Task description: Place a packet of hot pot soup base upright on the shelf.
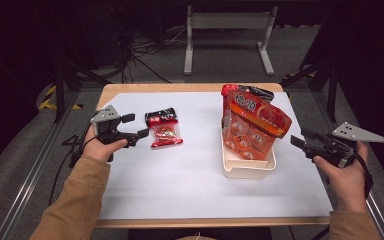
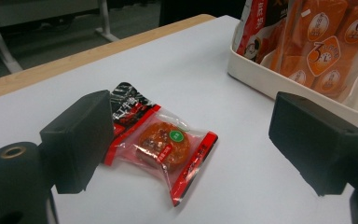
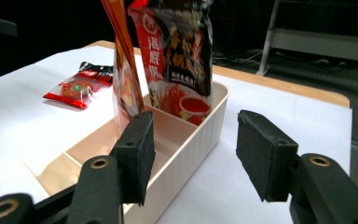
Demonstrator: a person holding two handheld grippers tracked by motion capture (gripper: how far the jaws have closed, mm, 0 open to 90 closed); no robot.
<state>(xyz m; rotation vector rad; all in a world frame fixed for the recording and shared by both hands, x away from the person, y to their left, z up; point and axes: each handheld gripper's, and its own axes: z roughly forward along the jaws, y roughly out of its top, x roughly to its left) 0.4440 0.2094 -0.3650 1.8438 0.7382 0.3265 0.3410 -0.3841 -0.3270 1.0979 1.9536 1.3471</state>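
Table: I see a white sheet (image 1: 180,170) covering a wooden-edged top, with everything laid on it.
Cream bin: my divided plastic tray (image 1: 247,170) sits right of centre, between the two grippers and nearer my right one.
Orange pouch: a big orange snack bag (image 1: 252,127) stands tilted in the tray, leaning on its far end.
Dark pouch: a red-and-black bag (image 3: 179,46) stands upright behind the orange one, in the tray's far compartment as far as I can tell.
Right gripper: my right gripper (image 1: 305,142) hovers just off the tray's right side, jaws partly apart with nothing between them; in the right gripper view the tray's near corner sits ahead of the gap.
Left gripper: my left gripper (image 1: 136,126) rests low at the left, jaws spread as wide as they go, gripping nothing.
Small packet: the clear red-edged snack packet (image 2: 161,144) lies flat on the sheet just ahead of my left jaws, untouched, well apart from the tray.
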